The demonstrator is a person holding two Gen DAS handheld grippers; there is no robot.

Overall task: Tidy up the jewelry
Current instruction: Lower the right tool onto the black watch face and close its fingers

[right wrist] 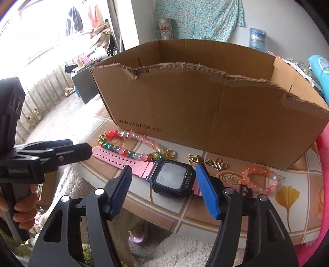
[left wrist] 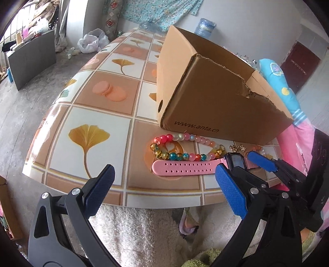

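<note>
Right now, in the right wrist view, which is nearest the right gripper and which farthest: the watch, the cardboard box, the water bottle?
1. Watch, between the right gripper's open jaws.
2. Cardboard box, behind the watch.
3. Water bottle, far back on the right.

We see bright window [right wrist: 35, 41] light left of the tiled table [left wrist: 88, 115] — bare concrete floor [left wrist: 18, 106] below, floral cloth [right wrist: 197, 18] hanging behind it

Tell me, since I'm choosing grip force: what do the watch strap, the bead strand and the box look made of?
Watch strap: probably soft silicone or rubber, matte pink with punched holes. Bead strand: glossy translucent beads, glass or plastic, can't tell which. Box: brown corrugated cardboard, its torn top edge showing fluting.
</note>
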